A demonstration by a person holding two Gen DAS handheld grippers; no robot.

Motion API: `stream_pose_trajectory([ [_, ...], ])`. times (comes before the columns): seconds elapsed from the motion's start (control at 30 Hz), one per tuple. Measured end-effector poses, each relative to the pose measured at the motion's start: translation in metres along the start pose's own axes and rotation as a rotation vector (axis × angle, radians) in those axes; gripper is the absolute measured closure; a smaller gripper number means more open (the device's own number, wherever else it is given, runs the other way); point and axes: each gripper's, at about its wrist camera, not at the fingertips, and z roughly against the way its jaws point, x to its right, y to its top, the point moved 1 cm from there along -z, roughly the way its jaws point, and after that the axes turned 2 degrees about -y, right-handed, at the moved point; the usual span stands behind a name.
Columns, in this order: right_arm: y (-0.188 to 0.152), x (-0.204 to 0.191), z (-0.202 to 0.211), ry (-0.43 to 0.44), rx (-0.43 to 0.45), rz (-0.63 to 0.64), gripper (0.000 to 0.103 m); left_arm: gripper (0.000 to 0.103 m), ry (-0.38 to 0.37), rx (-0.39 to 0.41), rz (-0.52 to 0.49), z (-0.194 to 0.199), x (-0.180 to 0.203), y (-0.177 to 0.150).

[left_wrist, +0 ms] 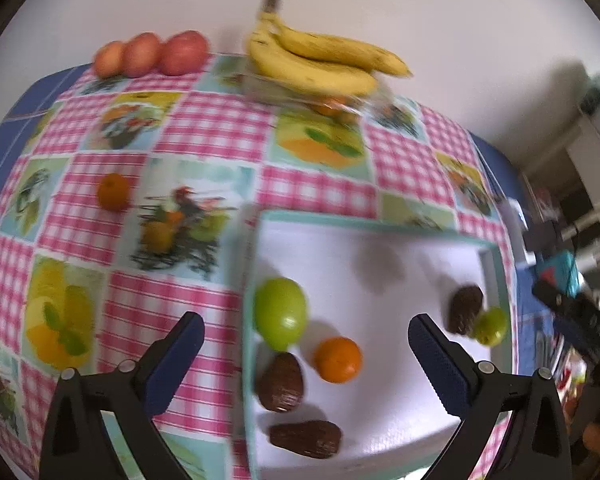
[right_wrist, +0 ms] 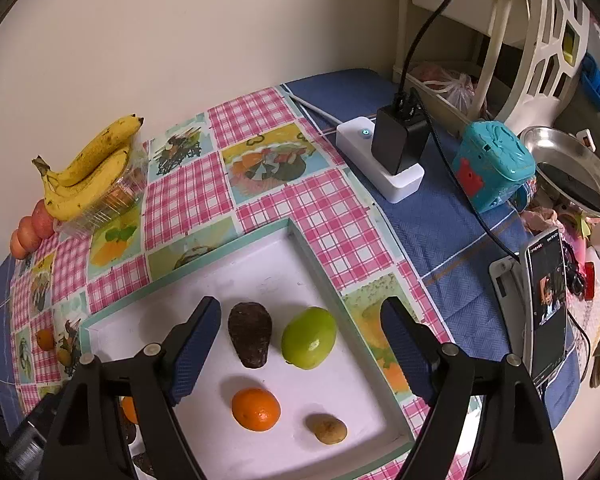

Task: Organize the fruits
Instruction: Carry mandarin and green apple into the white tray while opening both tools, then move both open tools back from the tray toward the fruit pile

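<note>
A: Jaws first. Left gripper (left_wrist: 306, 334) spread wide, nothing between them. Right gripper (right_wrist: 300, 328) same, wide apart, empty.

B: Fruit locations?

A: White tray (right_wrist: 300, 256) on the checked tabletop (right_wrist: 188, 196) holds most of it. Right wrist view: dark brown fruit (right_wrist: 250, 334) and green fruit (right_wrist: 309, 337) side by side directly ahead of the right jaws, orange (right_wrist: 256, 409) nearer the camera, small tan fruit (right_wrist: 326, 429) beside it. Loose orange (left_wrist: 114, 192) off the tray, far-left on the cloth. Bananas (left_wrist: 320, 62) on a clear punnet (right_wrist: 108, 200), apples (left_wrist: 152, 54) by the wall.

B: Which hand goes next?

A: My guess: loose orange is the stray, and it lies forward-left of the left gripper, well apart. Left hand is nearer; right one is over the tray.

B: Axis matter?

A: Not for the orange, it's round. Dark brown fruit's long axis runs roughly along the right gripper's line of sight, narrow end nearest, so those jaws would close across its width.

B: Blur?

A: Left view is smeared, small details unreadable.
</note>
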Motion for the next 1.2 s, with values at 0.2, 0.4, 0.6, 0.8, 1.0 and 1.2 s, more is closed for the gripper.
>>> stream_pose_trajectory([
  [0.2, -0.005, -0.019, -0.001, -0.011, 0.002, 0.031, 0.019, 0.0, 0.054, 0.044, 0.11, 0.014, -0.045, 0.016],
  [0.4, -0.009, -0.05, 0.002, 0.018, 0.004, 0.066, 0.019, 0.0, 0.124, 0.062, 0.176, 0.023, -0.087, 0.024],
  [0.6, -0.016, -0.088, 0.006, 0.059, -0.008, 0.124, 0.019, 0.0, 0.154, 0.107, 0.296, 0.041, -0.138, 0.033],
  [0.8, -0.023, -0.125, 0.012, 0.091, -0.002, 0.17, 0.019, 0.0, 0.203, 0.127, 0.341, 0.053, -0.178, 0.035],
  [1.0, -0.034, -0.162, 0.009, 0.117, -0.019, 0.254, 0.019, 0.0, 0.251, 0.151, 0.409, 0.066, -0.217, 0.033],
  [1.2, -0.044, -0.193, 0.006, 0.141, -0.022, 0.315, 0.019, 0.0, 0.278, 0.15, 0.438, 0.068, -0.242, 0.032],
])
